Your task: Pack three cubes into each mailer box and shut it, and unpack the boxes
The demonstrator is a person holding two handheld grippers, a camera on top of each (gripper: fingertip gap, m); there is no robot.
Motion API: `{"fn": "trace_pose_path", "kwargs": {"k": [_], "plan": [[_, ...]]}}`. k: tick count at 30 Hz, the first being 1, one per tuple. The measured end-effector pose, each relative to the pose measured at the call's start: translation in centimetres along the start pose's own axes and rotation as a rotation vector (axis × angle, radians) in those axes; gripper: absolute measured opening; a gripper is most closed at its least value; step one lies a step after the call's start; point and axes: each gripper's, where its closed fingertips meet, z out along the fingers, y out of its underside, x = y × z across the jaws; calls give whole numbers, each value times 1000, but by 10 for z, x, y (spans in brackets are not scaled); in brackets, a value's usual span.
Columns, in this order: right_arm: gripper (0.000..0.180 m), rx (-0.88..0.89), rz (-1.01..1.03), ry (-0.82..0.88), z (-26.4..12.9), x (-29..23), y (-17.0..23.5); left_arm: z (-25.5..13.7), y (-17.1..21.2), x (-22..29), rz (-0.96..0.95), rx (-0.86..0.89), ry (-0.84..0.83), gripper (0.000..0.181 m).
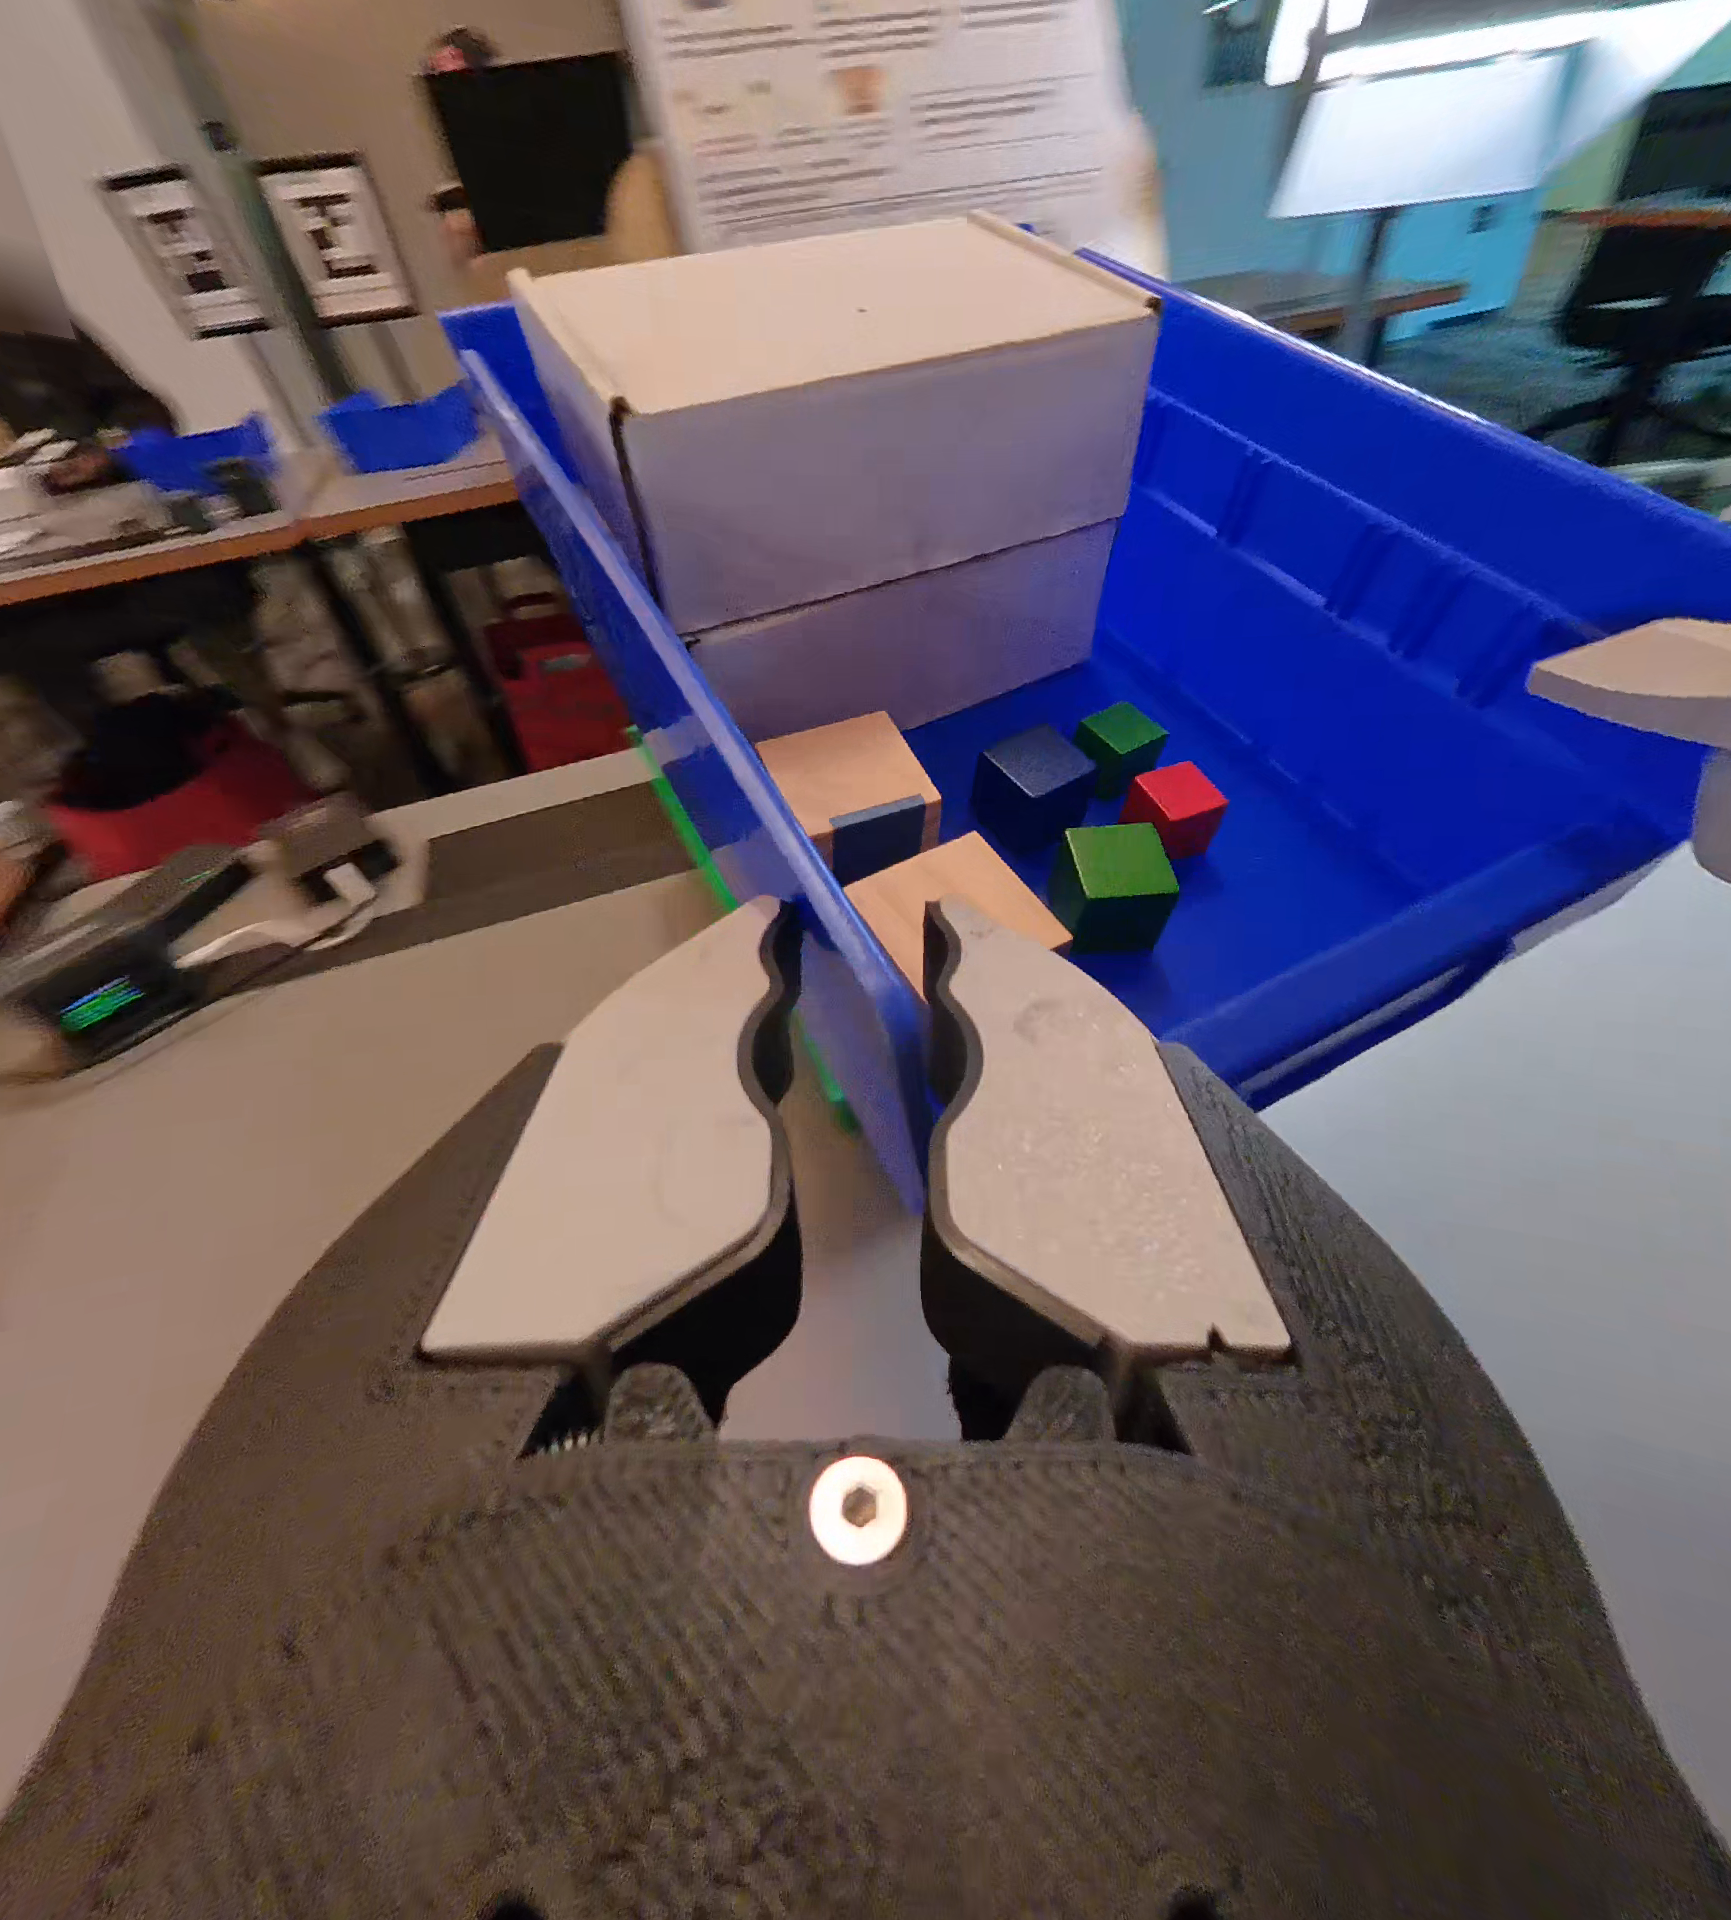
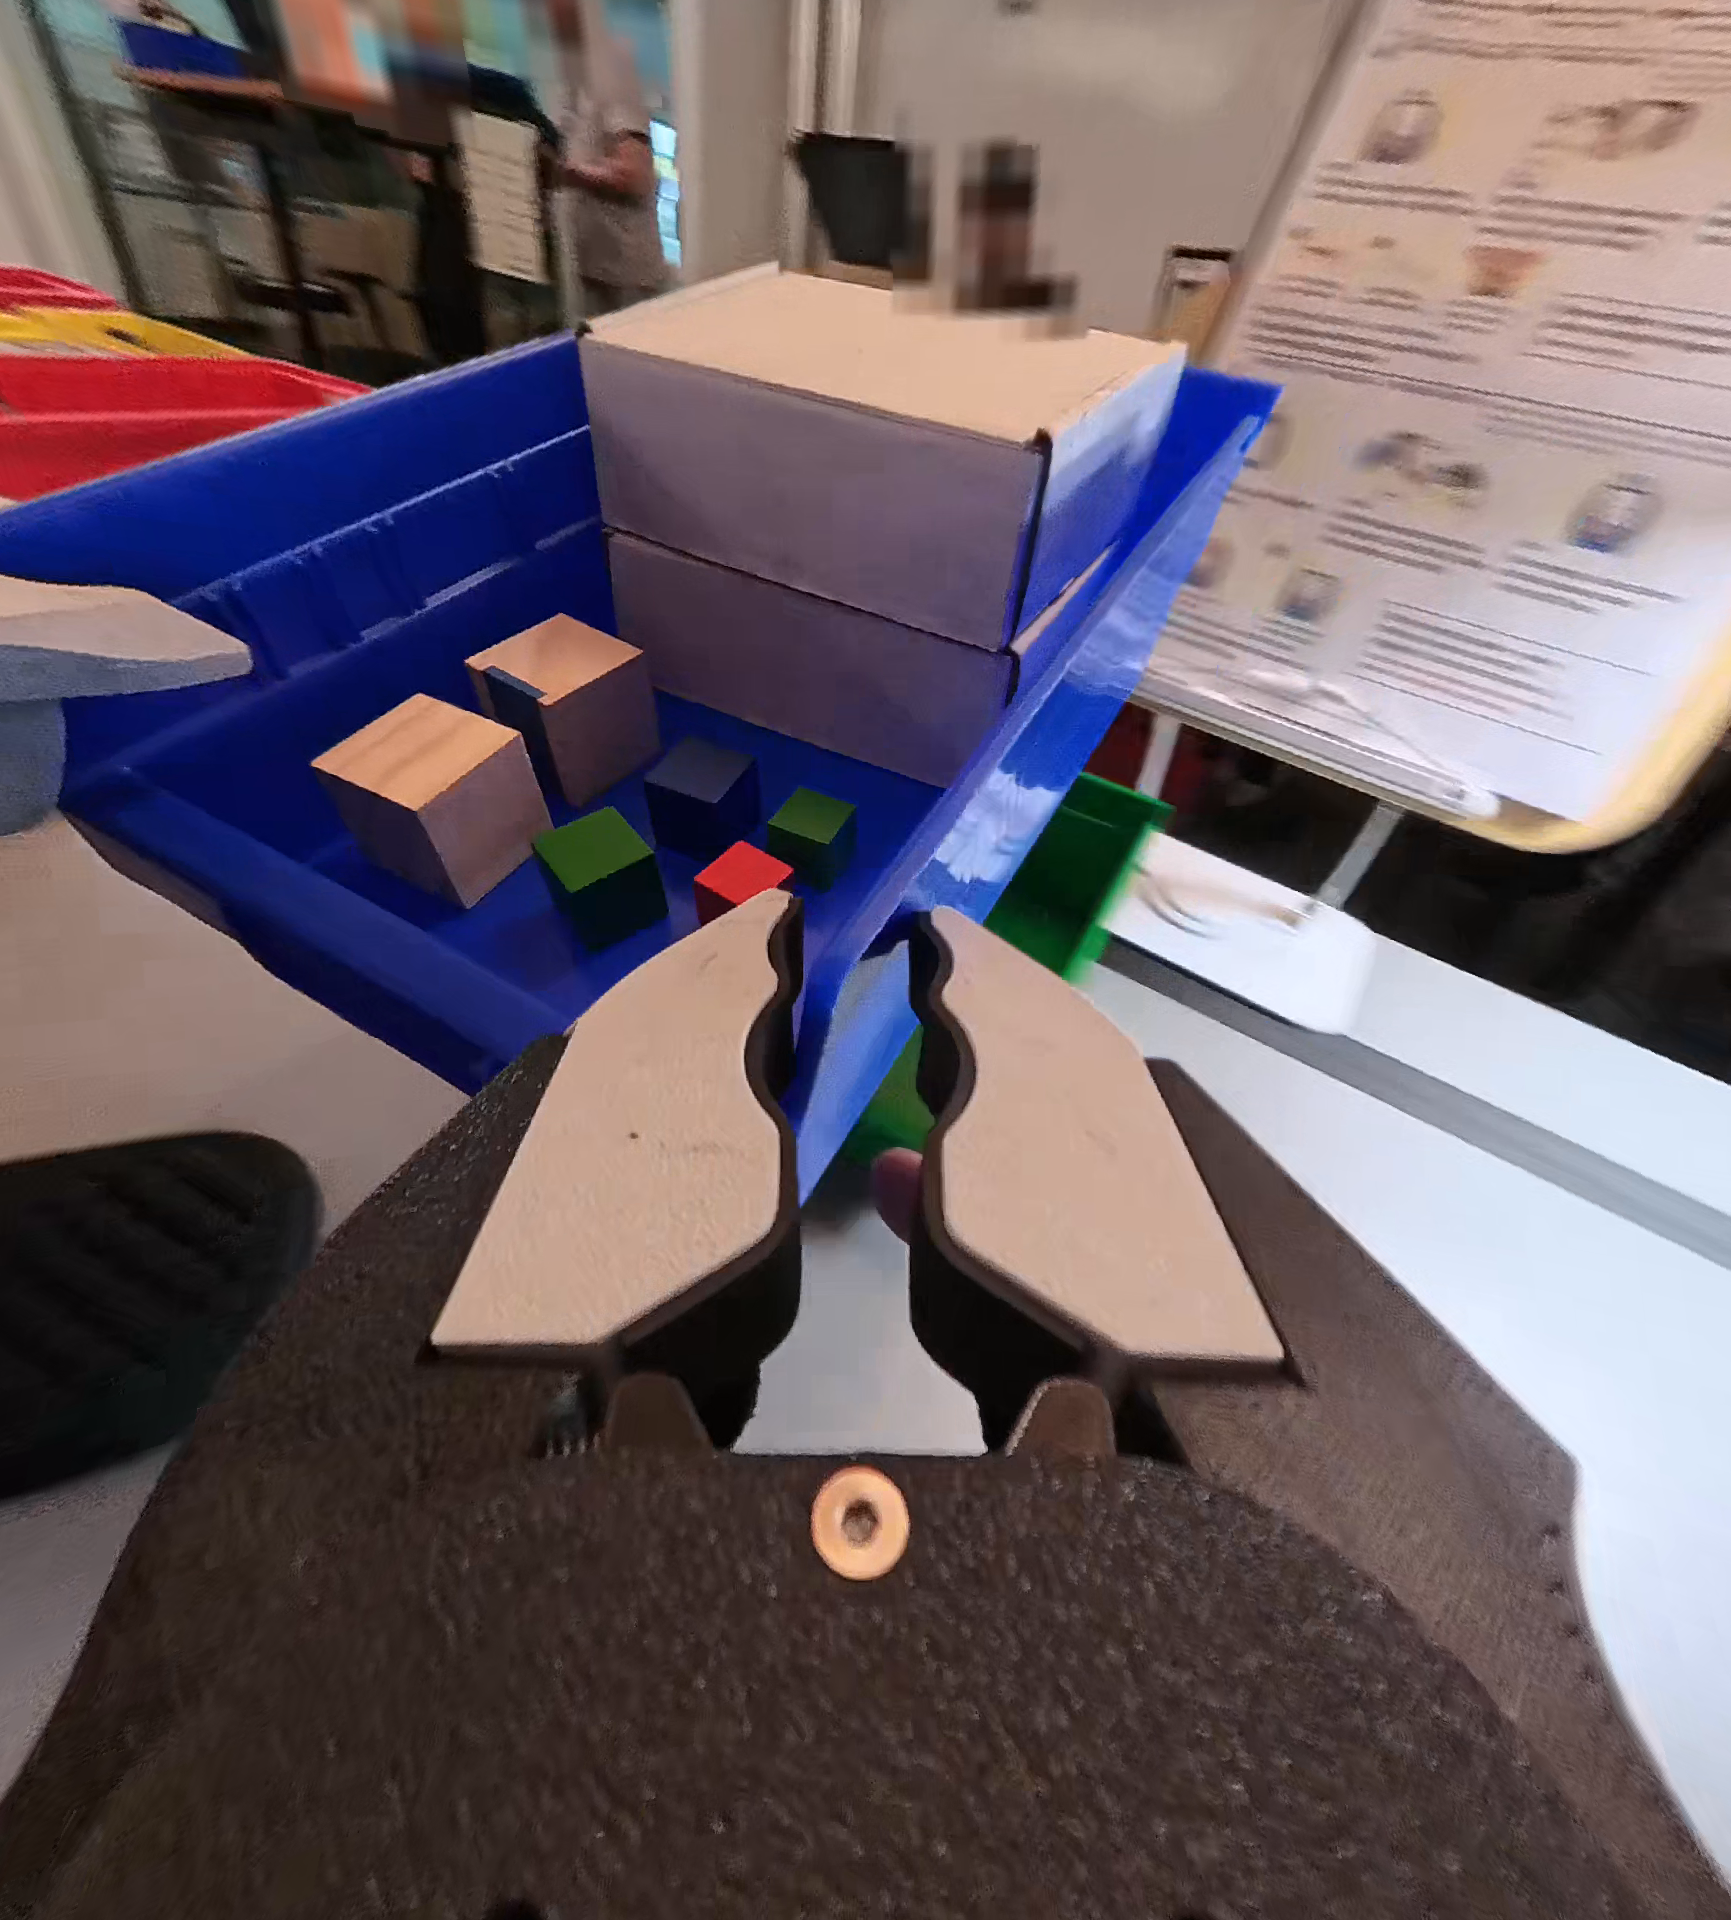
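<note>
Mailer boxes (image 1: 871, 457): two white cardboard boxes, both shut, are stacked at the far end of the blue bin (image 1: 1412, 582), at 12 o'clock in both wrist views.
Cubes: a red cube (image 1: 1175, 805), two green cubes (image 1: 1115, 883) and a dark blue cube (image 1: 1032, 784) are loose on the bin floor; two larger wooden blocks (image 2: 435, 790) are seen at 10 o'clock of them in the right wrist view.
Left claw (image 1: 856, 920): pinched on the bin's left side wall, the wall held between its fingers.
Right claw (image 2: 856, 925): the bin's right side wall sits between the fingers; it is judged gripped, though a sliver of gap shows.
Bin position: tilted in both views, and judged lifted or tipped off the table (image 1: 1567, 1195).
Handling, boxes: judged light, stiff in the panels, crushable at the lid edges; a grip across two opposite side faces of the top box is advised.
Handling, cubes: judged hard, light, painted smooth, so a square grip on flat faces is advised.
Obstructions: the wooden blocks crowd the near corner; the bin walls limit sideways approach; a green bin (image 2: 1079, 873) stands just outside the right wall.
</note>
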Motion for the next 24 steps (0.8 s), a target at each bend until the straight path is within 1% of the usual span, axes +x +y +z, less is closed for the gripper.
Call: {"fn": "trace_pose_path", "kwargs": {"k": [3,5,8,10,15,18,21,24], "plan": [[21,14,-7,-130,48,-59,-4,-32,16,-63,-12,-46,-141,19],[21,4,14,-201,77,-91,0,-48,29,-96,-31,-77,-199,18],[21,-25,43,-282,114,-129,16,-62,54,-133,-55,-129,-267,17],[21,-37,69,-318,133,-145,31,-62,69,-149,-75,-133,-283,18],[23,-97,76,-367,162,-165,71,-46,116,-174,-150,-169,-251,17],[24,-142,58,-366,171,-165,92,-33,144,-176,-194,-179,-219,18],[24,-182,47,-354,176,-161,112,-19,165,-174,-218,-192,-203,18],[25,-174,2,-324,178,-151,120,-7,173,-170,-229,-169,-185,19]]}}
